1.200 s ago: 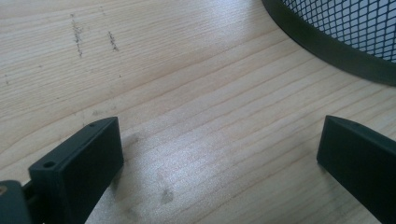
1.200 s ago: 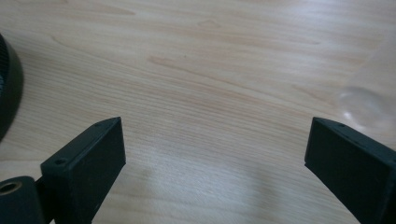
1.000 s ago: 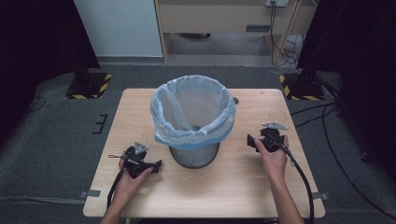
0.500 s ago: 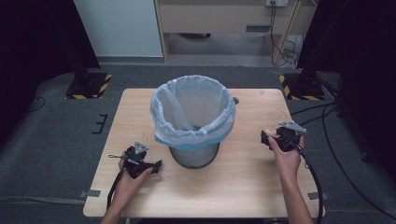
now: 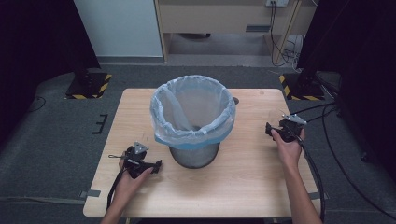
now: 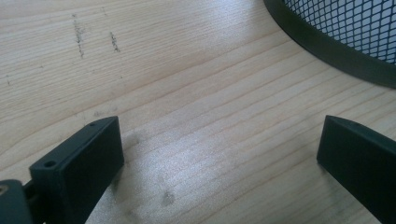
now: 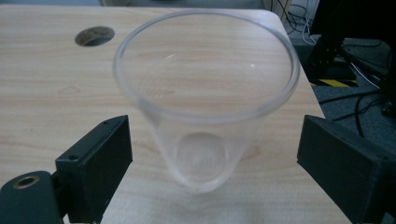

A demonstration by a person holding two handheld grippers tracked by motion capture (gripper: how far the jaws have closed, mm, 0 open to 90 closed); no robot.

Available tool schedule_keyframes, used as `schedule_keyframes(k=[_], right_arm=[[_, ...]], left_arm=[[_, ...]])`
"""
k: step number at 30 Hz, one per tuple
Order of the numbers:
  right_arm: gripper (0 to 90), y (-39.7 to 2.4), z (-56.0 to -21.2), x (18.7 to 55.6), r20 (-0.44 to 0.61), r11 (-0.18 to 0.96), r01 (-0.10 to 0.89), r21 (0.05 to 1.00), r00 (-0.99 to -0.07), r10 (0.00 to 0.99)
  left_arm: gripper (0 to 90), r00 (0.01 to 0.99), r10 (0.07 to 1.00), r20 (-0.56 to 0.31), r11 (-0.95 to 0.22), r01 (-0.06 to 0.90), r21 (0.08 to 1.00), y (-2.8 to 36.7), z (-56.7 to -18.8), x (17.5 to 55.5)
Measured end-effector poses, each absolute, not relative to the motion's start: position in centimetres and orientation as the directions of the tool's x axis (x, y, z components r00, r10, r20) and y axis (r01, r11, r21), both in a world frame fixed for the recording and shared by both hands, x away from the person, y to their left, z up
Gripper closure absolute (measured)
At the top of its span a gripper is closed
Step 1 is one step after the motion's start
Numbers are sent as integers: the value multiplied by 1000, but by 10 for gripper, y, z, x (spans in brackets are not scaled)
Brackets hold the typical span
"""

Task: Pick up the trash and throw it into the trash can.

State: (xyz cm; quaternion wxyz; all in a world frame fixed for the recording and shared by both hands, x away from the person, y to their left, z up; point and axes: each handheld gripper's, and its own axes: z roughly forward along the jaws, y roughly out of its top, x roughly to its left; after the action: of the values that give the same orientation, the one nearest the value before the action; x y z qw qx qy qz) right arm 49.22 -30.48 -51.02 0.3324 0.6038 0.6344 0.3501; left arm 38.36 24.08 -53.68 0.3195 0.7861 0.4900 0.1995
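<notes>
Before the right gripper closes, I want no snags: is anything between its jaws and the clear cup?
Nothing visible. In the right gripper view the clear plastic cup stands upright on the wooden table, between the open jaws of the right gripper, with bare gaps on both sides. The jaws have just been closing but don't touch it yet.

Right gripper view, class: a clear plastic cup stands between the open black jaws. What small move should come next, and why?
Probably closing the right gripper gently on the clear plastic cup. The cup stands upright on the wooden table between the jaws, which have just been closing, but gaps remain on both sides, so nothing grips it yet.
</notes>
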Motion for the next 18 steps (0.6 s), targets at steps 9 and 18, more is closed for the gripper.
schedule_keyframes(k=[9,18], right_arm=[[93,-298,-511,504,18,47,495,868,-127,992],[305,-304,-512,511,-40,96,477,874,-125,991]], left_arm=[[0,439,899,3,-316,643,697,241,-537,383],[0,437,899,3,-315,643,698,241,-537,383]])
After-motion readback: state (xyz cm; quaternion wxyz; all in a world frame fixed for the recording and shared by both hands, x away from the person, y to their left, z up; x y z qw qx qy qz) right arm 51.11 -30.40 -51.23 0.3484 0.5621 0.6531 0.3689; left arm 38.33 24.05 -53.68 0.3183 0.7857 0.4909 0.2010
